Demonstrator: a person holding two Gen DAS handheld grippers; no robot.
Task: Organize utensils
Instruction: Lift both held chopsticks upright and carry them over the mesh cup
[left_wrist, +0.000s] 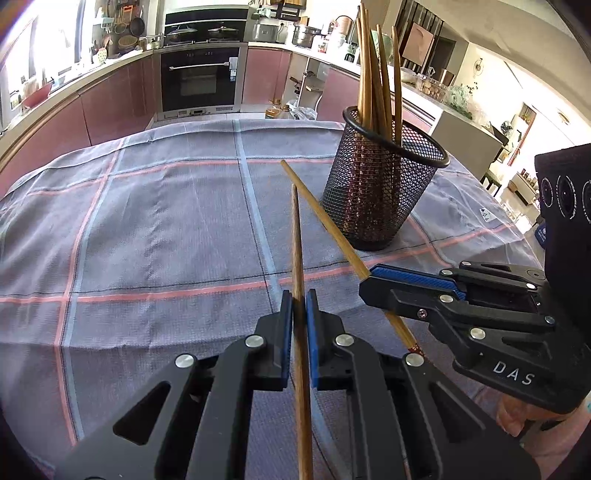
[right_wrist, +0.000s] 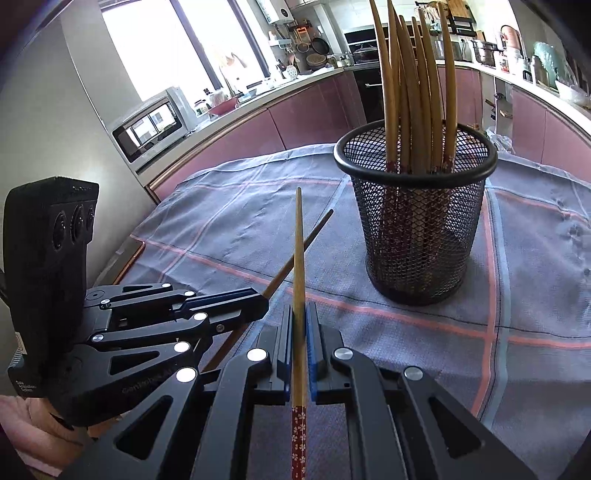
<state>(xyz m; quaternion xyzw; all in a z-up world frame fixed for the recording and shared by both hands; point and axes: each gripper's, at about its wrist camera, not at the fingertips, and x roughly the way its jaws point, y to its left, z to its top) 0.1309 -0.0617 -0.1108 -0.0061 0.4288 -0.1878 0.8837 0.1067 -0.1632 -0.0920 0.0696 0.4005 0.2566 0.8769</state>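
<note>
Two grippers, one chopstick each. Left gripper (left_wrist: 299, 295) clamped tight on a darker chopstick (left_wrist: 296, 236); right gripper (right_wrist: 300, 308) clamped tight on a lighter chopstick (right_wrist: 298, 251) (red floral handle end). Both sticks raised over the checked cloth (left_wrist: 147, 221), tips crossing. One black mesh holder (right_wrist: 417, 229) nearby on the cloth, about eight chopsticks (right_wrist: 413, 85) standing inside.
</note>
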